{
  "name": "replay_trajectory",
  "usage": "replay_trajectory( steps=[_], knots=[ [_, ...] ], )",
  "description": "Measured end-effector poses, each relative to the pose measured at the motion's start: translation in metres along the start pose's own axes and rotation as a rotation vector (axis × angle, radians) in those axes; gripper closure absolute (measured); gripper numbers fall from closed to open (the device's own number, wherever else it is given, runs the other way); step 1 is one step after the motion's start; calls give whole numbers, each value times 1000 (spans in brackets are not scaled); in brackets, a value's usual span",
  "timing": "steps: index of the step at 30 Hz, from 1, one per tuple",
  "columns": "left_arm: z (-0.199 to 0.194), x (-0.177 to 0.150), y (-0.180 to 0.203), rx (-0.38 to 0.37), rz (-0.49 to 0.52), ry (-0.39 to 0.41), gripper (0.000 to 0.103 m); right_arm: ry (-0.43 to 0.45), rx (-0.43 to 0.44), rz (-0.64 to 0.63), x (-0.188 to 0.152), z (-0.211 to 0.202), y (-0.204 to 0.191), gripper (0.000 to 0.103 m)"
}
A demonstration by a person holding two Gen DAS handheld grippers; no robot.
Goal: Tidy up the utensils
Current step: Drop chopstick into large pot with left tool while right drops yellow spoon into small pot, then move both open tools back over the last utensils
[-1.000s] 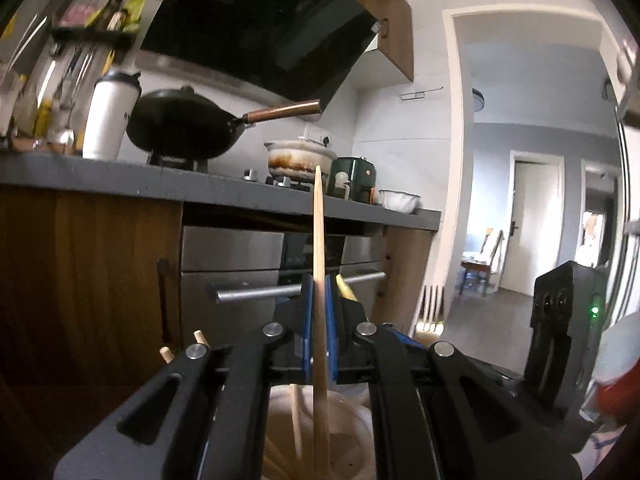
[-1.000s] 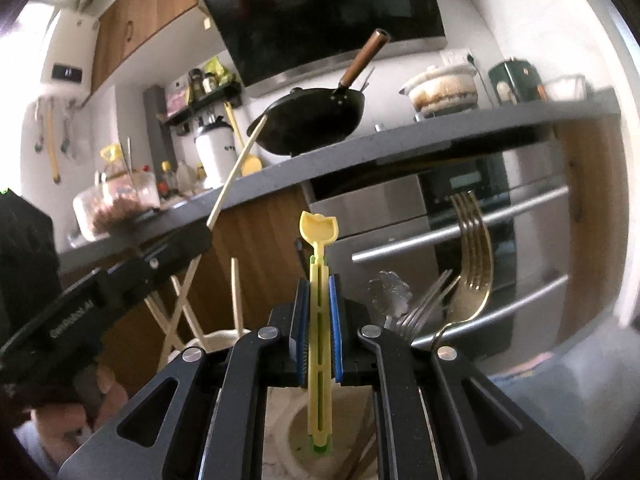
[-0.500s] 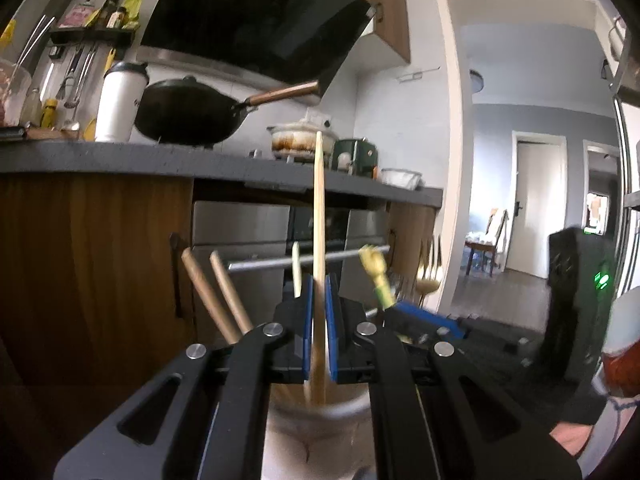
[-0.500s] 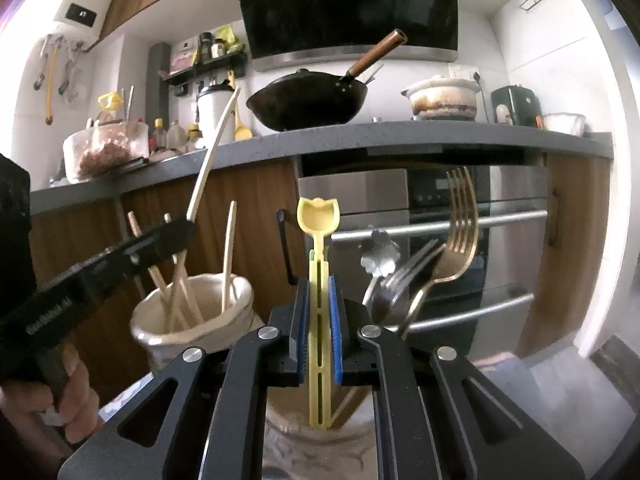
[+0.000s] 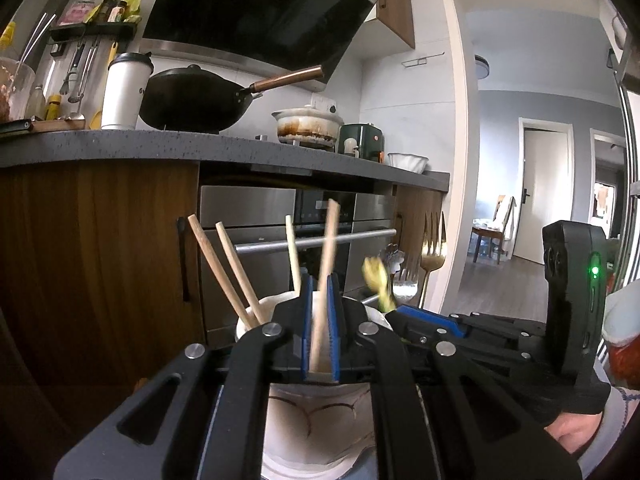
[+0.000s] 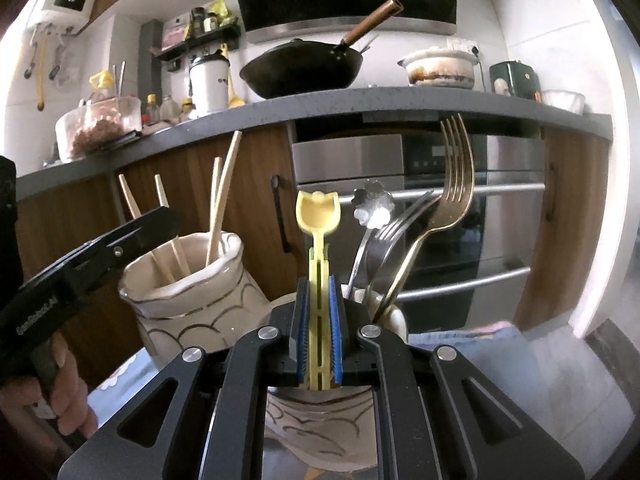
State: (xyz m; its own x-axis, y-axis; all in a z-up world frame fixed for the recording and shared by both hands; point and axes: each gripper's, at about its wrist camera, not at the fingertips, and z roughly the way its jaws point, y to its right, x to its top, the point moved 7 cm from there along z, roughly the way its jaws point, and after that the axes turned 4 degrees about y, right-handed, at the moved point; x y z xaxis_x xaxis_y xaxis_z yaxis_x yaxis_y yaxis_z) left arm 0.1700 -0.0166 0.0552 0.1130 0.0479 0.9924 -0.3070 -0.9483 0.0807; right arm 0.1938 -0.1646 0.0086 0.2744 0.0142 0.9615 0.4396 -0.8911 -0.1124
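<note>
Over the left cup [image 6: 188,280], the left gripper [image 5: 320,320] is standing slightly parted around a chopstick [image 5: 326,264], which looks blurred and loose, joining three chopsticks already standing there. Beside it, over the right cup [image 6: 384,312] holding forks [image 6: 440,208], the right gripper [image 6: 319,320] is clenching a yellow spoon [image 6: 318,216]. Sorting seems nearly finished; the spoon is not yet set down.

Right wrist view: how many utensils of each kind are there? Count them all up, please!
Wooden chopsticks: 4
Forks: 2, a gold fork and a silver fork
Flower-topped silver handle: 1
Yellow tulip-topped utensil: 1
Total: 8
</note>
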Motion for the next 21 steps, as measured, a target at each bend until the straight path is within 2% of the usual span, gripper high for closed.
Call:
replay_trajectory(
  steps=[1,3,5,10,12,16,18,21],
  knots=[
    [-1,0,0,2,0,3,90,3,2,2,0,-1,0,87],
    [-4,1,-1,8,1,12,78,17,12,11,4,-6,0,77],
    [-8,1,-1,13,3,20,75,30,13,9,7,-11,0,77],
    [-22,2,-2,15,-10,38,63,72,9,9,18,-34,3,62],
    [-27,1,-1,14,-11,44,57,92,6,27,22,-44,8,49],
    [-37,-2,2,33,7,51,44,128,-13,48,28,-65,18,32],
    [-42,-3,3,44,10,52,31,139,-17,54,27,-76,22,16],
    [-52,-6,3,50,1,57,19,140,-25,63,22,-86,26,8]
  ],
)
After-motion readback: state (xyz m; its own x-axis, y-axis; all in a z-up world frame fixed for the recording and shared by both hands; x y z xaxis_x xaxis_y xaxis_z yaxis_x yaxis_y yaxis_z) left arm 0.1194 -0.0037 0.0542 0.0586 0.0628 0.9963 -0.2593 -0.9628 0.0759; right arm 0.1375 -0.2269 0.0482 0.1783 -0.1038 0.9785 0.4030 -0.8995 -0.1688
